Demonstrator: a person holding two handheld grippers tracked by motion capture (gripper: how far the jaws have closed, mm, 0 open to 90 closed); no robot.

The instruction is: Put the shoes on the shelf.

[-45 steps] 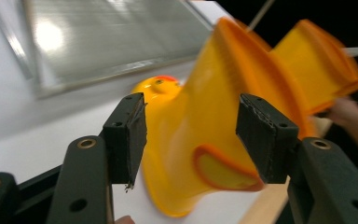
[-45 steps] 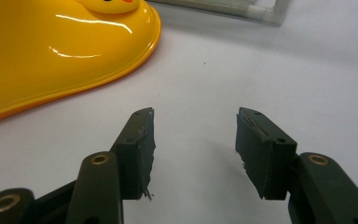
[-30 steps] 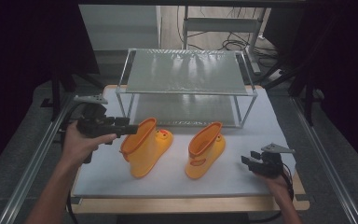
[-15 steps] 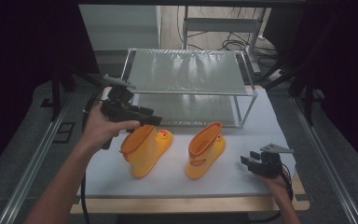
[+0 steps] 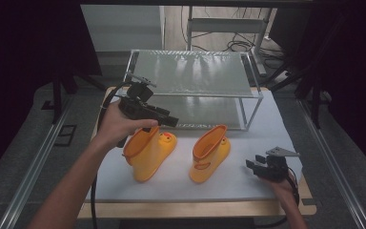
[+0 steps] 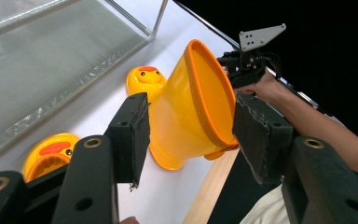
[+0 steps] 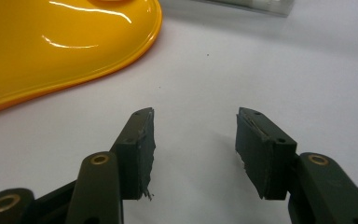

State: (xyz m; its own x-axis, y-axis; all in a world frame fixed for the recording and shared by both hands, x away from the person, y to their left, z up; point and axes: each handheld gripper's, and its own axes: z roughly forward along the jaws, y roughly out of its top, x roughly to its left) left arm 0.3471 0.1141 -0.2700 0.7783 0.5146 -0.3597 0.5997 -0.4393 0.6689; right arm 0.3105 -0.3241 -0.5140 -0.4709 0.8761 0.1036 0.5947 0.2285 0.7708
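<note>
Two yellow boots (image 5: 181, 150) on the white mat (image 5: 248, 176) — hand-held grippers apart

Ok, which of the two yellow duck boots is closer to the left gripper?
The left boot, directly under the left gripper; the right boot stands apart, toward the right gripper.

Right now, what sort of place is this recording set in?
Likely a lab recording station: a white-covered table on metal rails, a wire-framed two-tier rack, loose floor cables, dark surrounds.
</note>
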